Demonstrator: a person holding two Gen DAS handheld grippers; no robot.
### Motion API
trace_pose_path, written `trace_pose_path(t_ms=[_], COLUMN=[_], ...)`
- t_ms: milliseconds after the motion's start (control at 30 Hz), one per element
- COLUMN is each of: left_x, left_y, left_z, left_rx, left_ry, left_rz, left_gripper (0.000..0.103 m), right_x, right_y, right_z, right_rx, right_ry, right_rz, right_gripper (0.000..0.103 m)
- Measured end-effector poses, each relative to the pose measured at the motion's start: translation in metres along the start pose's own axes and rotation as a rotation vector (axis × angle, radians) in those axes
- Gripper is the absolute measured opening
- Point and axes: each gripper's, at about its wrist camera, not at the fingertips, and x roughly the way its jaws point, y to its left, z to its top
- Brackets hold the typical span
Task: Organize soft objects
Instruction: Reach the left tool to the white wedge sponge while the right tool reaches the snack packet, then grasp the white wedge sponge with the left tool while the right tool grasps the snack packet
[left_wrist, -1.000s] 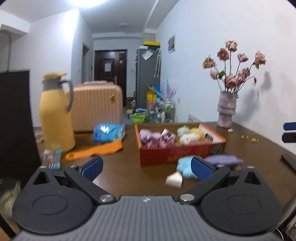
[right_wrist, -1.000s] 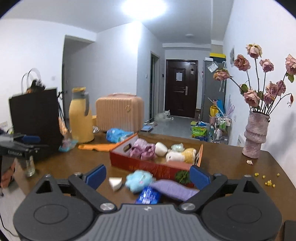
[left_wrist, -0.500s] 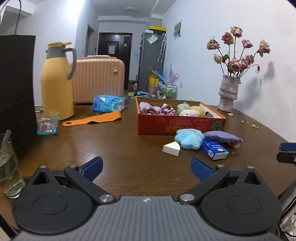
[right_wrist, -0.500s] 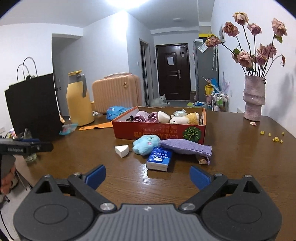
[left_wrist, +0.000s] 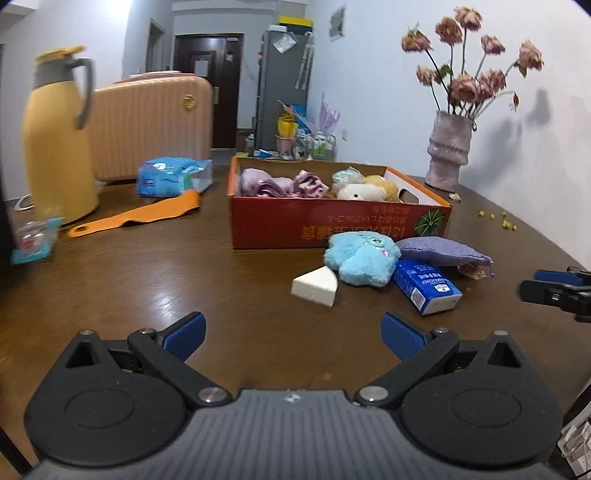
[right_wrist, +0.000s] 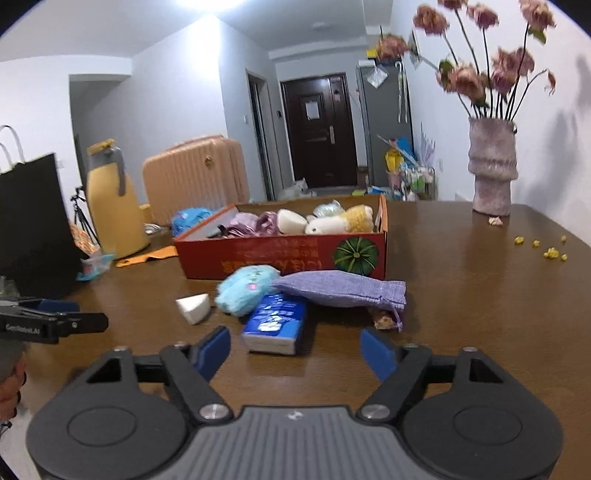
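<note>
Left gripper (left_wrist: 291, 330) wide apart, holding nothing, above the tabletop (left_wrist: 166, 288). Right gripper (right_wrist: 295, 349) also wide, empty, just short of the blue tissue pack (right_wrist: 275, 323). Blue plush (right_wrist: 245, 290), purple pouch (right_wrist: 340, 288) and white sponge wedge (right_wrist: 194, 308) lie together in front of the red box (right_wrist: 288, 254), which has soft toys inside.

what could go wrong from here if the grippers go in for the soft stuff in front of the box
The blue plush, purple pouch and blue tissue pack lie touching in a heap, so the open right gripper may drag a neighbour along or clamp the wrong one. The red box already looks crowded, so an added toy might sit high and roll out. The left gripper, also open, aims at the same heap; the two could collide.
</note>
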Motion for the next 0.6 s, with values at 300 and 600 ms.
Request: trace_pose_path(t_ms=[300,600], left_x=[0.081,0.122], left_y=[-0.009,-0.003], left_z=[0.023,0.031], left_rx=[0.038,0.005], left_ry=[0.057,0.148], left_rz=[-0.027,-0.093], left_gripper=[0.100,0.074], right_x=[0.091,0.128], right_y=[-0.031,-0.052], right_z=[0.016,0.025], right_rx=[-0.033,-0.011], right_ry=[0.091,0.133], right_rz=[-0.158,-0.177], right_gripper=[0.056,0.049])
